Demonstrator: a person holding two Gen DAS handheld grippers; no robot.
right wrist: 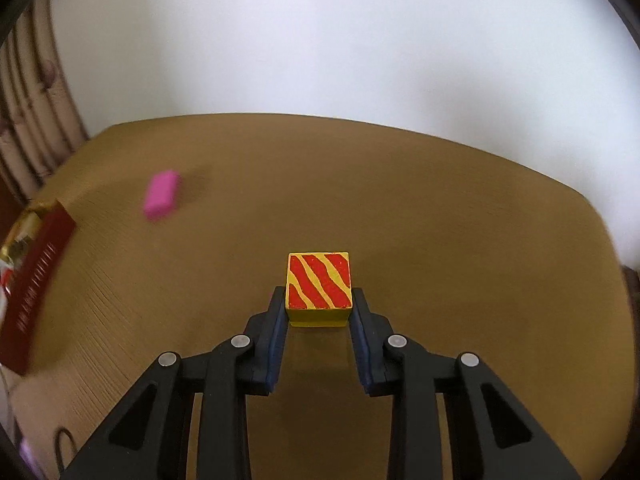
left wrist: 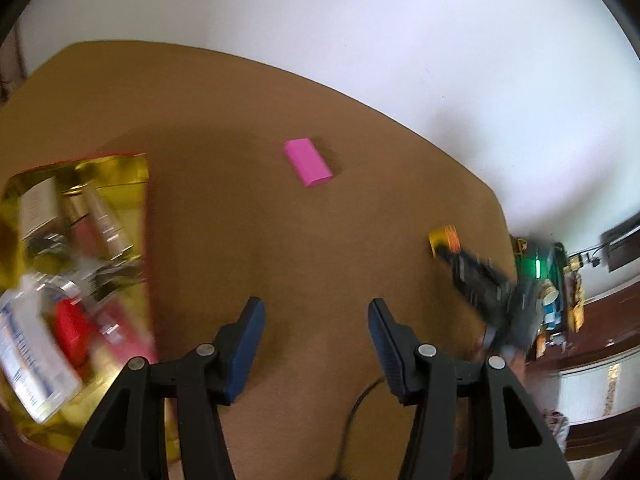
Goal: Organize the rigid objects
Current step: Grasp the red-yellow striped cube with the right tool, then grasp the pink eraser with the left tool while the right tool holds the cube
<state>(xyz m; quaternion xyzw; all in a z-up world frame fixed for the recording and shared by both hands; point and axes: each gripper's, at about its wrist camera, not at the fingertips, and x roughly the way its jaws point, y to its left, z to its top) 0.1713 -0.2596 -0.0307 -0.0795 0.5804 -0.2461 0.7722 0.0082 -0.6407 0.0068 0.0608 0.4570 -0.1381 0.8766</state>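
Block [right wrist: 319, 288], striped yellow and red, is sitting between your right gripper [right wrist: 319, 306] fingers, which are clamping its sides. Your left gripper [left wrist: 316, 320] is hanging open, empty. Next you're probably carrying it leftward toward the box [right wrist: 38, 276].

— What is seen of the left gripper [left wrist: 316, 308] in the lower half of the left wrist view?

— Two black plastic linkage arms with triangular cut-outs are shown, each joined by round silver pivot pins. The fingers [left wrist: 246, 346] are faced with dark blue pads. A thin dark cable is seen curving between the arms at the bottom centre.

— And the right gripper [right wrist: 319, 302]?

— The same build is shown in the lower half of the right wrist view: matte black arms, triangular openings, four silver pins, and dark blue pads [right wrist: 276, 344] lining the inner faces of the fingers. No markings can be made out.
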